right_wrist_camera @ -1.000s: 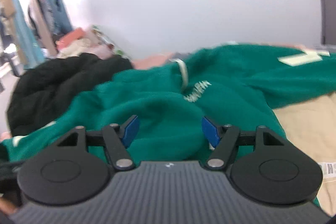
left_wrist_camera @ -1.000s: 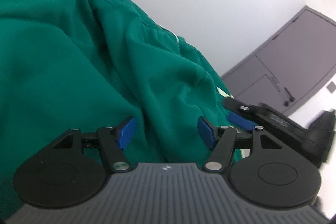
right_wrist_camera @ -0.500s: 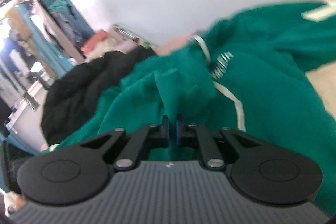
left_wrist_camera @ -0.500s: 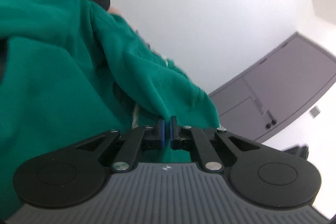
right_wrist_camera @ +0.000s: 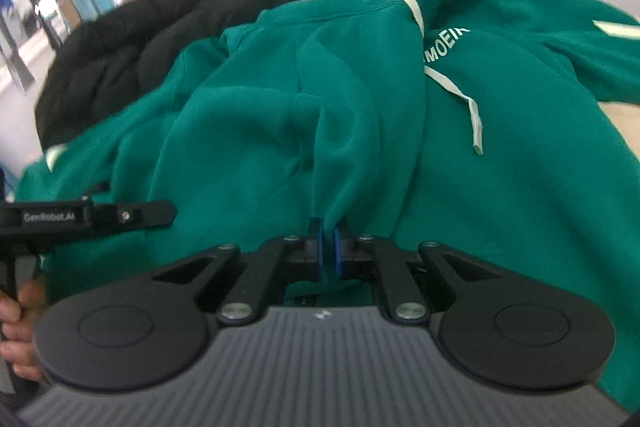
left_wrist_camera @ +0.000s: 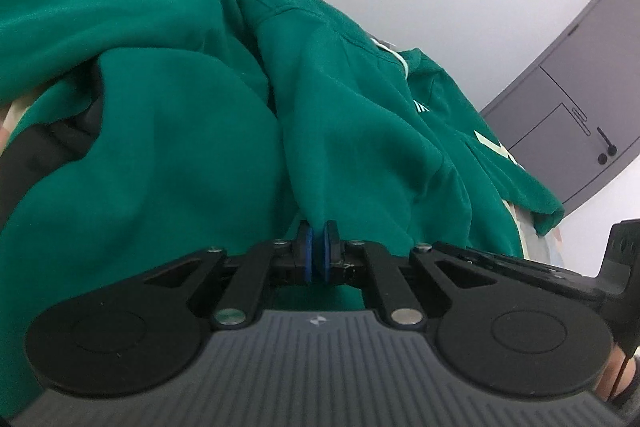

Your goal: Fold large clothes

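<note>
Since a second ago both pairs of fingers, then spread, have closed. The left gripper [left_wrist_camera: 319,247] and right gripper [right_wrist_camera: 327,247] each pinch a raised ridge of the green hoodie [right_wrist_camera: 360,115], soft fleece with a pale drawstring [right_wrist_camera: 460,95], heaped in folds directly ahead; a black garment [right_wrist_camera: 132,47] lies behind it.

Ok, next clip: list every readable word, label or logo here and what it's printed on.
"GenRobot.AI": on the black body of the left tool, right wrist view.
"MOEIR": pale letters on the green hoodie; the word's start is hidden by a fold.
Pale print on the hoodie in the left wrist view: too small to read.
Small emblem on the right tool's housing: no text.
</note>
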### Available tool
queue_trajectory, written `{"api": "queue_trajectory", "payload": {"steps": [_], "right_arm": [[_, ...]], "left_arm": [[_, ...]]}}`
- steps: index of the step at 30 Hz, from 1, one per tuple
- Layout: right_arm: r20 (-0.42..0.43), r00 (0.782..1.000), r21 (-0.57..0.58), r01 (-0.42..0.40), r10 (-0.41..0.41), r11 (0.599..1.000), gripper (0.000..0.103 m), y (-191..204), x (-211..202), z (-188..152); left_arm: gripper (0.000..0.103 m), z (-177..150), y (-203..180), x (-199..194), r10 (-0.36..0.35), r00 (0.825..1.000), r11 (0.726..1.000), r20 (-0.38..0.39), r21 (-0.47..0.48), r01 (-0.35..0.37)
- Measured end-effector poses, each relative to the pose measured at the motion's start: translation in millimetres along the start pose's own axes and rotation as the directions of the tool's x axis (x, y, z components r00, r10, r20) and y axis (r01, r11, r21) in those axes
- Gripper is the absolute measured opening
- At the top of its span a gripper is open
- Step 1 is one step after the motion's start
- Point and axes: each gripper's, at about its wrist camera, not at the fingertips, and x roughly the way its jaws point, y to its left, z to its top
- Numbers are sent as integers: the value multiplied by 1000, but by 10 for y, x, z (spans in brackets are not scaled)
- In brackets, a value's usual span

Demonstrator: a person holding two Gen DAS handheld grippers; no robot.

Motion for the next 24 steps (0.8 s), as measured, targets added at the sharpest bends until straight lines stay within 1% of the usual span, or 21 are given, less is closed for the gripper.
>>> {"api": "queue_trajectory", "payload": {"steps": [1,2,3,4,5,6,7,9,12,13,14,16,17,18,19,22,24], "right_arm": [[0,1000,21,-6,6,1000,10,-22,-7,19],[6,1000,47,-11,11,999,10,-54,-48,21],[19,1000,64,-6,5,998,11,-80,-94,38],[38,999,73,5,-8,997,14,-95,-152,42],[57,998,74,20,-25,997,18,-65,-195,57],[75,996,77,36,-41,996,27,-76,-255,67],[94,995,82,38,-46,996,40,-115,-316,68],[142,990,87,14,-27,996,49,-130,-414,95],[222,975,77,-11,-7,997,49,-103,-490,139],[247,969,71,-30,11,997,49,-83,-491,151],[256,966,64,-41,23,997,49,-66,-466,174],[268,963,34,-39,28,999,48,-5,-388,190],[269,963,20,-38,31,999,46,16,-339,196],[263,964,13,-39,34,999,37,24,-277,207],[250,968,17,-36,30,999,33,20,-208,224],[186,982,66,-41,28,997,33,-64,2,259],[131,991,98,-44,31,994,32,-129,133,233]], "left_arm": [[9,-13,-12,-32,3,1000,1000,12,5,-3],[14,-24,-36,-72,10,1000,1000,26,15,-10],[31,-14,-73,-132,25,999,999,36,27,-26],[53,-14,-89,-184,42,998,999,48,32,-44],[60,-2,-127,-238,50,996,998,71,33,-52],[63,4,-155,-302,38,994,998,103,43,-43],[64,28,-182,-352,27,992,998,126,55,-34],[67,58,-238,-437,21,985,997,174,75,-34],[67,80,-326,-457,15,967,993,253,111,-45],[67,75,-356,-435,16,964,990,264,128,-51],[67,82,-375,-409,15,963,989,268,138,-54],[67,85,-408,-301,7,964,988,264,147,-48],[67,81,-396,-269,-18,968,988,250,151,-21],[67,75,-385,-221,-44,973,987,227,158,7],[67,79,-386,-160,-50,977,986,210,166,15],[66,67,-410,80,2,990,976,140,215,-33],[66,40,-405,186,14,993,968,115,246,-42]]}}
